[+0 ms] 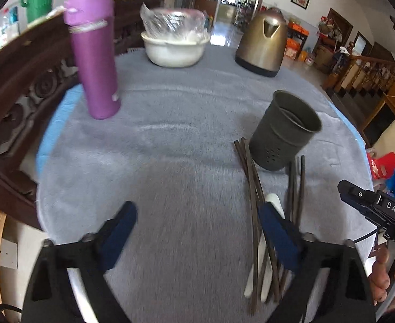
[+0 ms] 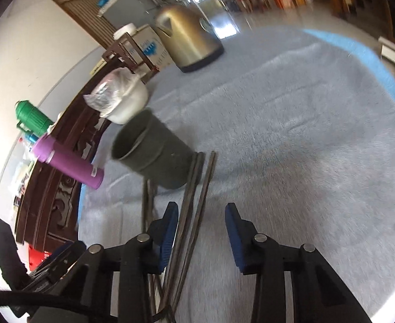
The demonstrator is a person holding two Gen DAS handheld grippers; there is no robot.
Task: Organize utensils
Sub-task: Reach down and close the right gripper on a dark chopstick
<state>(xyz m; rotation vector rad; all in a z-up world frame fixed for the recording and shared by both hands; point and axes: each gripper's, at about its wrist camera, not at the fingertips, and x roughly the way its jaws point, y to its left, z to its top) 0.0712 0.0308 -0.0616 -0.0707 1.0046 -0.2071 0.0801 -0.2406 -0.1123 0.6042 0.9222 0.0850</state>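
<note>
Chopsticks lie loose on grey cloth beside dark utensil cup. We see L gripper wide open, R gripper open too, both empty.

"DAS" is printed on the right hand-held gripper.

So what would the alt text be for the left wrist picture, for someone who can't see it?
An open left gripper hovers over a grey tablecloth, beside dark chopsticks and a white utensil lying by an upright metal utensil holder. Behind stand a purple flask, white bowl and kettle.
</note>
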